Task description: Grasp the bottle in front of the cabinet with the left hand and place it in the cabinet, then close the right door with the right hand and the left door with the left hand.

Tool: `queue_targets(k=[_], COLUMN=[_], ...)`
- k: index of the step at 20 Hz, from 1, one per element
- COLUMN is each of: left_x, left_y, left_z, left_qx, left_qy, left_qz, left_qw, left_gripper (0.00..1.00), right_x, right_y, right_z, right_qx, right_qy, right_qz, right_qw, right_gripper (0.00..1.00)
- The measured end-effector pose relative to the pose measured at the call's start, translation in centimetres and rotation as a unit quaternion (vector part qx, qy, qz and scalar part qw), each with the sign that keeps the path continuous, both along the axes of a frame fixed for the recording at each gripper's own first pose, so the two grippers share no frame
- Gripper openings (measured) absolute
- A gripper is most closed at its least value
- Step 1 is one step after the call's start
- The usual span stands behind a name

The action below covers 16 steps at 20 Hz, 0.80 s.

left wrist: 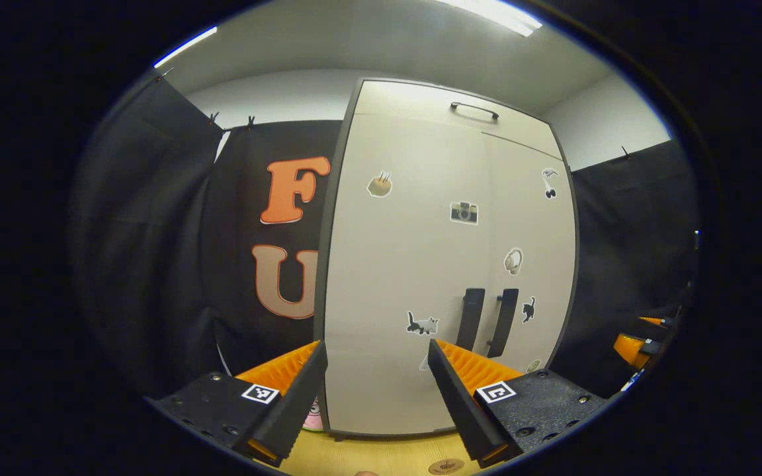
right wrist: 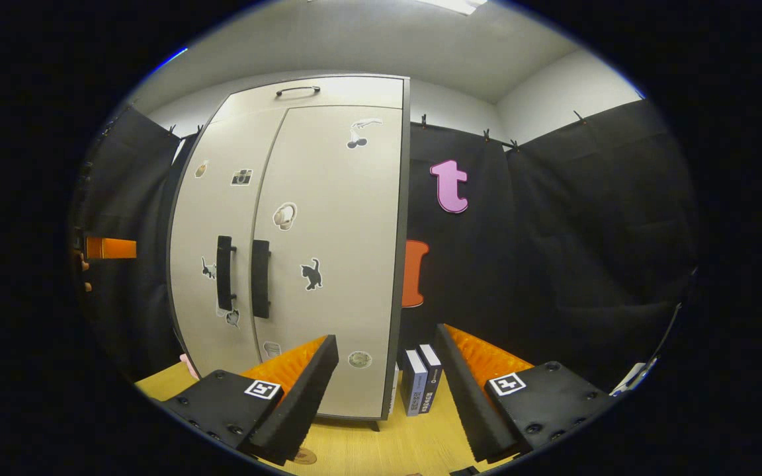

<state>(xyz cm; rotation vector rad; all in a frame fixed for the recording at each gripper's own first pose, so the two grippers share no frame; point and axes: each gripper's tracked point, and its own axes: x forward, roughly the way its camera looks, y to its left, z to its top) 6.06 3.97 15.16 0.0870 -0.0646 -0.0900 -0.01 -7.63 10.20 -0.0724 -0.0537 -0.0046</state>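
Facing the cabinet [left wrist: 447,264] with both doors sitting closed, handles [left wrist: 487,320] side by side. Holding left gripper [left wrist: 374,396] and right gripper [right wrist: 384,390] open, gripping nothing. Seeing no bottle, presumably shut inside. Backing off gently, avoiding the books [right wrist: 421,380].

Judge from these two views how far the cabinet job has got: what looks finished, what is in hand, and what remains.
Looks done: both doors of the cabinet are shut, the left door handle and right door handle side by side. No bottle stands in front of it, so it is presumably inside, though that is hidden. In hand: nothing; the left gripper and right gripper are open and empty. Left: apparently nothing.
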Motion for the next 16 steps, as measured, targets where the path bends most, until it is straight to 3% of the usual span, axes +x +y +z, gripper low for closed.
queue_targets(k=[4, 10, 12, 15, 16], left_x=[-1.5, -3.8, -4.2, -4.5, -4.5], left_y=[0.6, 3.7, 3.6, 3.4, 3.3], left_z=[1.4, 3.8, 3.9, 3.5, 3.5], left_qx=[-0.025, 0.008, 0.010, 0.006, 0.004], left_qy=[-0.003, -0.025, -0.026, -0.018, -0.016], left_qz=[-0.003, 0.032, 0.030, 0.024, 0.023], left_qw=[1.000, 0.999, 0.999, 1.000, 1.000], left_gripper=[0.93, 0.93, 0.93, 0.93, 0.93], right_x=[-0.7, -1.6, -1.8, -2.0, -1.9], right_y=[0.0, -0.4, -0.3, 0.0, 0.0], right_z=[0.0, 0.0, 0.1, 0.1, 0.2], right_qx=[0.004, 0.004, 0.007, 0.009, 0.008], right_qy=[0.001, -0.002, -0.002, -0.004, -0.004], right_qz=[0.005, 0.001, 0.002, 0.006, 0.007], right_qw=[1.000, 1.000, 1.000, 1.000, 1.000], right_gripper=[0.98, 0.94, 0.98, 0.94, 0.98])
